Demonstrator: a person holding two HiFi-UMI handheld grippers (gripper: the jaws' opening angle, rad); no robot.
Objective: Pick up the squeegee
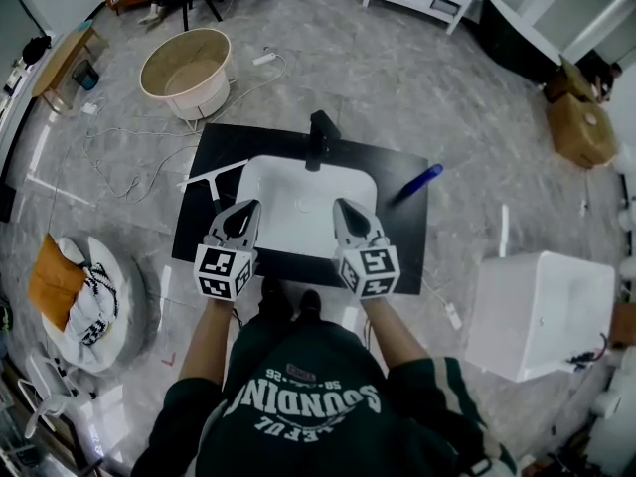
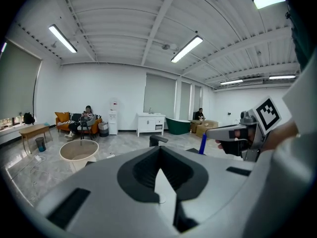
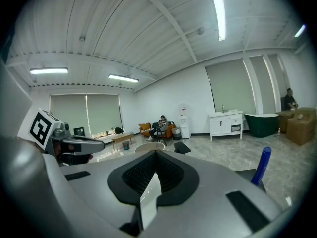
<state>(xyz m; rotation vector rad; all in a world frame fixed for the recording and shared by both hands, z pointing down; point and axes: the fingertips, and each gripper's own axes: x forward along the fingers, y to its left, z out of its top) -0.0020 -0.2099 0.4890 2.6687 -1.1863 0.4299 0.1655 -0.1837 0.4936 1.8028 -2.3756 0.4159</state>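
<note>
The left claw (image 1: 248, 209) and right claw (image 1: 343, 208) are held pressed together and empty over the sink (image 1: 298, 182), as the squeegee (image 1: 214, 175) on the table (image 1: 397, 229) is not yet reached.

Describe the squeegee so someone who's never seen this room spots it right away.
Find the black countertop with the white sink set in it. The squeegee lies on the black surface by the sink's left edge. It is a pale, thin T-shape, unlike the blue stick on the sink's right.
</note>
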